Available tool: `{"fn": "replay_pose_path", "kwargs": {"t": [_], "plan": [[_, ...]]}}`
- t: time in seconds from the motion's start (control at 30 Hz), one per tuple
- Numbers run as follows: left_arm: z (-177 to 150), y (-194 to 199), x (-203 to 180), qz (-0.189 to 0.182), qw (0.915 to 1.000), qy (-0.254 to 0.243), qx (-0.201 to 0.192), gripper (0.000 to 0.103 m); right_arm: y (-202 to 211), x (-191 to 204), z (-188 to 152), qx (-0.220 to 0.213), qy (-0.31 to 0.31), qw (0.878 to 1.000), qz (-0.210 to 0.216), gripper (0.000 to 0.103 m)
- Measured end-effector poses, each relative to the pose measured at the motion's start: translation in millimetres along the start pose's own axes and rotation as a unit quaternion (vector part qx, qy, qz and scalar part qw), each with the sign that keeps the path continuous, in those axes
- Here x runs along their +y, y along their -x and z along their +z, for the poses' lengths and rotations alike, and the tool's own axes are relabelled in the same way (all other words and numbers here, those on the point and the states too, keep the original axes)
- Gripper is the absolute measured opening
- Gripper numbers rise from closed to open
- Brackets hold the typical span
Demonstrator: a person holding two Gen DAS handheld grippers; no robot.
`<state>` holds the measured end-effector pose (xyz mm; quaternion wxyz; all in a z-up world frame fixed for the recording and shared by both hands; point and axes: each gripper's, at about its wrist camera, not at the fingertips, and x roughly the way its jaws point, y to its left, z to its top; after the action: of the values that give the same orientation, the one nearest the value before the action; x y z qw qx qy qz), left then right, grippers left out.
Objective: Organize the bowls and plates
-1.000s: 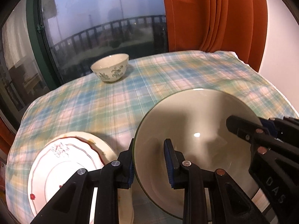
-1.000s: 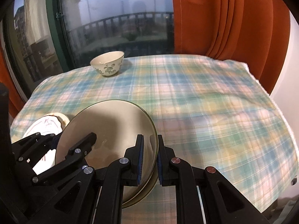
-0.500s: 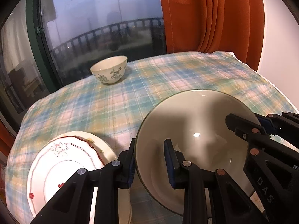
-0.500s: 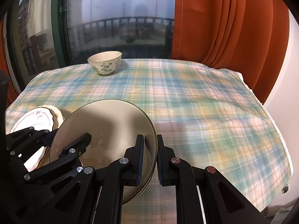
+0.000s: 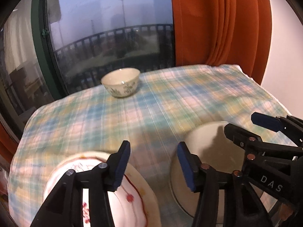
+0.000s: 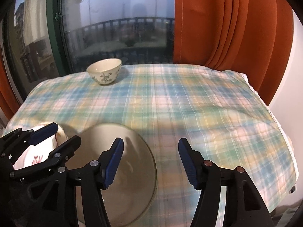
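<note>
A plaid tablecloth (image 6: 189,104) lies before orange curtains (image 6: 217,22) and a window (image 6: 117,19).

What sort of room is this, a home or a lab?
Probably a home dining corner: a table under a plaid tablecloth, orange curtains beside a window onto a railed balcony, and a patterned bowl.

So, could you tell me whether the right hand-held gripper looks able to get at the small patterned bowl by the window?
Probably yes: the right hand-held gripper is open and empty, and only bare checked tablecloth lies before the small patterned bowl.
</note>
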<state>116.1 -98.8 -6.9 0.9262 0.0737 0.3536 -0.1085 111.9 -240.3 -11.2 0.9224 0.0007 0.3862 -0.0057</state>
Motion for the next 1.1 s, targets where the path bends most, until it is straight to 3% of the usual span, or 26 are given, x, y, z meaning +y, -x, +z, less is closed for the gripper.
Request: {"fn": "replay_pose_path", "kwargs": {"t": [0.17, 0.5, 1.1], "plan": [[21, 0, 17, -0.003, 0.9999, 0.011, -0.012, 0.069, -4, 1, 26, -0.004, -0.013, 1.000, 0.014, 0.064], [65, -7, 49, -0.005, 0.9992, 0.032, -0.021, 0.086, -19, 6, 80, -0.007, -0.024, 0.999, 0.033, 0.064], [140, -56, 98, 0.027, 0.9970, 0.058, -0.045, 0.089, -69, 29, 173, -0.025, 0.000, 0.998, 0.055, 0.064]]}}
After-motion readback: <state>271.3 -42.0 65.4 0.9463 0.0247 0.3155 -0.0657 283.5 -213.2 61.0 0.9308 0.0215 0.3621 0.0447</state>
